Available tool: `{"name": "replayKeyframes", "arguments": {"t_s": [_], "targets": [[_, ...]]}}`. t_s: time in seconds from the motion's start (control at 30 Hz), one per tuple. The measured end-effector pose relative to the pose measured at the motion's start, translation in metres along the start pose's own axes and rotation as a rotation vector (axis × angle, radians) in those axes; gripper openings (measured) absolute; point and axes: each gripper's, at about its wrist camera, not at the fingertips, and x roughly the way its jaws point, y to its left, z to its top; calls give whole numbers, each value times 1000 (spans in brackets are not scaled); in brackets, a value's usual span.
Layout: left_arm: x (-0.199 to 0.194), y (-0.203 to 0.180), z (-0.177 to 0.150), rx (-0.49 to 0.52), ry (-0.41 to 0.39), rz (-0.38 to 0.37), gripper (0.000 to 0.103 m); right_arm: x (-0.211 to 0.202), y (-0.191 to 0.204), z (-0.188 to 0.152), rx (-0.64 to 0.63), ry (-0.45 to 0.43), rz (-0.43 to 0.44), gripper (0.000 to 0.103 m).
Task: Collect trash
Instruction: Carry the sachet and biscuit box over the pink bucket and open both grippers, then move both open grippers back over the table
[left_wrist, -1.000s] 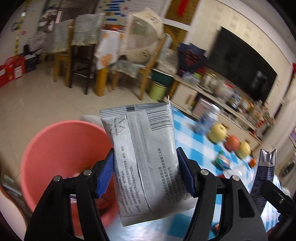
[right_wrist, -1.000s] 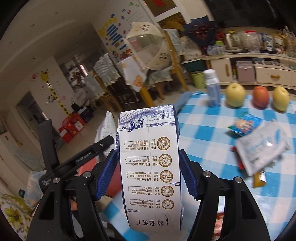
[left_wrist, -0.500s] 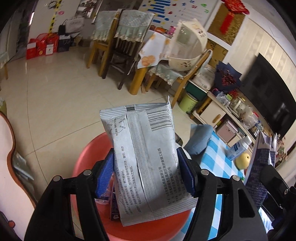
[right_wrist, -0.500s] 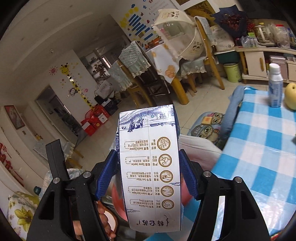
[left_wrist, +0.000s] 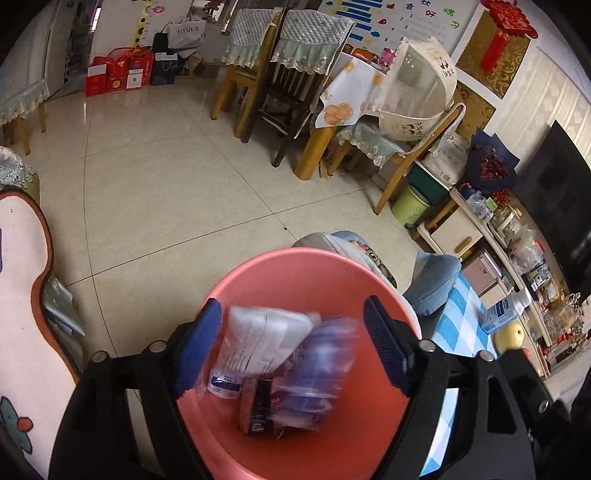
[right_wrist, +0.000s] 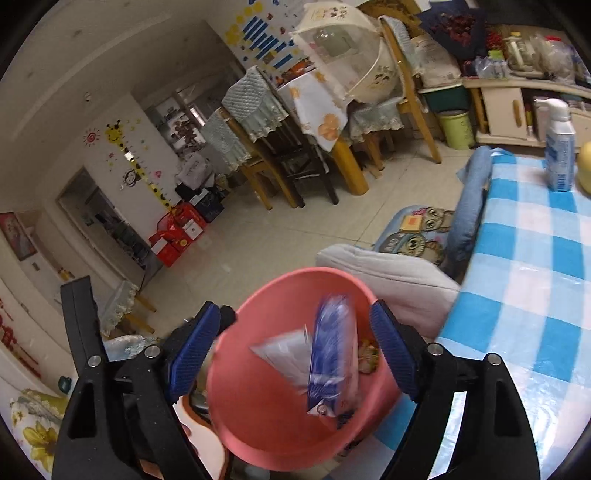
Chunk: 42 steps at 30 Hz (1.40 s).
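Observation:
A pink plastic basin (left_wrist: 373, 439) sits below both grippers; in the right wrist view its wall (right_wrist: 258, 424) fills the lower middle. My left gripper (left_wrist: 295, 350) is open above it. A silver-grey snack packet (left_wrist: 258, 339) and a blue-and-white milk carton (left_wrist: 317, 369) are blurred, falling into the basin onto other wrappers (left_wrist: 258, 410). My right gripper (right_wrist: 295, 354) is open too, with the blurred carton (right_wrist: 330, 362) and the grey packet (right_wrist: 284, 350) dropping between its fingers.
A table with a blue-checked cloth (right_wrist: 535, 295) is to the right, with a white bottle (right_wrist: 559, 147) and a yellow fruit (left_wrist: 511, 338) on it. Cushions (right_wrist: 388, 273) lie beside the basin. Wooden chairs (left_wrist: 280, 85) and a dining table stand across the tiled floor.
Both grippers have opened over the pink basin. The grey packet left the left gripper and the milk carton left the right gripper; both are dropping into the basin.

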Motion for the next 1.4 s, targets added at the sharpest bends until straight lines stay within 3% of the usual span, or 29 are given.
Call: {"name": "replayKeyframes", "arguments": {"t_s": [0.43, 1.4], "targets": [[0, -35, -12, 78, 19, -54, 86, -53, -29, -26, -61, -39, -171, 93], [-1, -161, -81, 433, 43, -222, 87, -155, -117, -44, -54, -106, -331, 94]]}}
